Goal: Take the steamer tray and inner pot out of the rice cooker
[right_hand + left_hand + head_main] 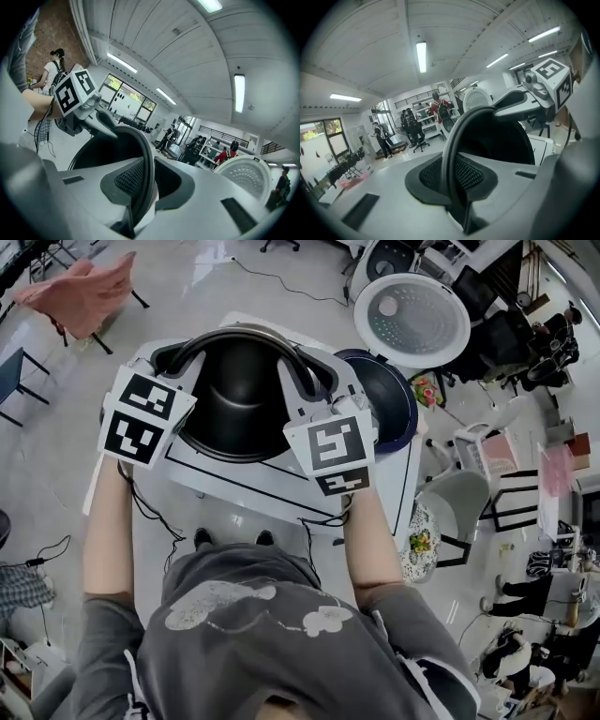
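While the left gripper (450, 176) is clenched, its two textured pads (433, 176) pinch the thin dark rim of the inner pot (497, 140) between them, one pad on the inside of the wall and one on the outside. The right gripper (140, 187) is clamped the same way on the opposite side of the rim, with the pot (98, 150) wall running up between its pads (129, 180).

In the head view, the left gripper (178, 360) bites the pot at the left of centre and the right gripper (311, 382) bites it at the right of centre. The black pot (239, 390) sits between them in the middle of the frame, mouth up, with the two marker cubes just below it. Each gripper view shows the other gripper across the pot's mouth.

Just right of the pot, partly behind the right gripper, stands the dark blue rice cooker (392, 404). Its white round lid (412, 320), dotted with small holes, stands open at the upper right. The lid also shows at the lower right of the right gripper view (243, 176) and near the centre of the left gripper view (477, 99).

A white table (281, 495) lies below the pot. A pink chair (80, 292) stands at the upper left of the head view.
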`<state>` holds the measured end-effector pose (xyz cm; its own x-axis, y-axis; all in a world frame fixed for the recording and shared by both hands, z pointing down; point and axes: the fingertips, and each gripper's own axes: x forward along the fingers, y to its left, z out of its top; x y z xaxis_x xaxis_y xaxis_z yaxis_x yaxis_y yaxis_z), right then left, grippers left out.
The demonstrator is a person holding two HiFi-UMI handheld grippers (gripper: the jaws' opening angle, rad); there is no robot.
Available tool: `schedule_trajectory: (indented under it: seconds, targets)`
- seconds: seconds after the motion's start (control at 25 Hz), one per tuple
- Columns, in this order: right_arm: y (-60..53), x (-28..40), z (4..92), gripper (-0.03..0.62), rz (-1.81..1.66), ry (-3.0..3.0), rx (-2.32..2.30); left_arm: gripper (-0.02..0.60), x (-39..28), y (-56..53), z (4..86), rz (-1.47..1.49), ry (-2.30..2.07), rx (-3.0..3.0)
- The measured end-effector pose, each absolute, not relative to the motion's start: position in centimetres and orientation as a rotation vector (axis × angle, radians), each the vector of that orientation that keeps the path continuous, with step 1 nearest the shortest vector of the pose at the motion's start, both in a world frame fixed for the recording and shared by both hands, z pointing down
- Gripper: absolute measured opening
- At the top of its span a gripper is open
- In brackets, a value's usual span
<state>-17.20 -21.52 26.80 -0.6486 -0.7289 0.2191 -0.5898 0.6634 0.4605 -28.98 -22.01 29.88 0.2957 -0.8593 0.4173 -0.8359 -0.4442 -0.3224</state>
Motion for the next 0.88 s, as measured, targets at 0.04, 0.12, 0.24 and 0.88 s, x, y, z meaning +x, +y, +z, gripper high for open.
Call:
schedule_trajectory:
  seconds: [0.04, 0.12, 0.24, 0.88]
  targets:
    - [-21.2, -18.0, 27.7, 0.084, -0.465, -2.489, 1.024, 0.057, -29.8, -21.6, 30.9, -0.865, 1.631, -2.524]
    - [-20.5, -19.4, 29.7, 0.084, -0.401, -2.476, 1.001, 0.057, -31.1, -20.8, 33.2, -0.902, 1.625, -2.585]
    - [-20.0, -20.2, 32.8, 0.084, -0.310, -2.454, 0.975, 0.057, -32.0, -20.1, 36.5, -0.960, 1.614, -2.654]
    - [-20.9, -22.7, 44.2, 0.084, -0.017, -2.380, 0.909, 0.057, -34.2, -20.5, 47.8, -1.166, 1.563, -2.847]
